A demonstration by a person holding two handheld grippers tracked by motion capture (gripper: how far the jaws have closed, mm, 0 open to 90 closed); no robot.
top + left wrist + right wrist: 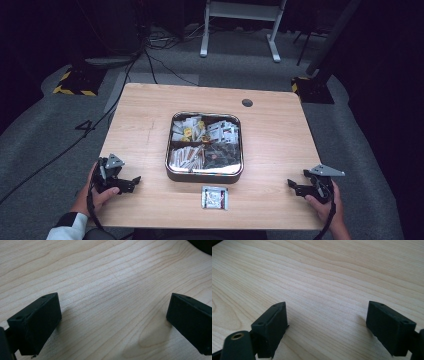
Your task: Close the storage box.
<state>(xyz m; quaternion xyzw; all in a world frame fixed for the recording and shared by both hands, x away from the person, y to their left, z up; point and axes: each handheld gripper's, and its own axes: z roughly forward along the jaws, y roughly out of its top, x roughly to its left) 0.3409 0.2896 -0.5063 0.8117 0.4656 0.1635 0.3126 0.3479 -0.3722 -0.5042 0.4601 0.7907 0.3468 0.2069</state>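
A square metal tray [204, 177] with four compartments full of small packets stands in the middle of the wooden table [142, 112]. One silver packet [215, 197] with red and dark print lies flat on the table just in front of the tray. My left gripper [131, 183] rests near the front left edge, open, with bare wood between its jaws [113, 320]. My right gripper [295, 187] rests near the front right edge, also open over bare wood [327, 325]. Both point inward toward the packet, well apart from it.
A dark cable hole [247, 103] sits at the back of the table. Cables run over the grey carpet at the left [60, 155], and a white desk frame [240, 30] stands beyond the table. A dark edge [202, 245] shows at the left gripper view's top right corner.
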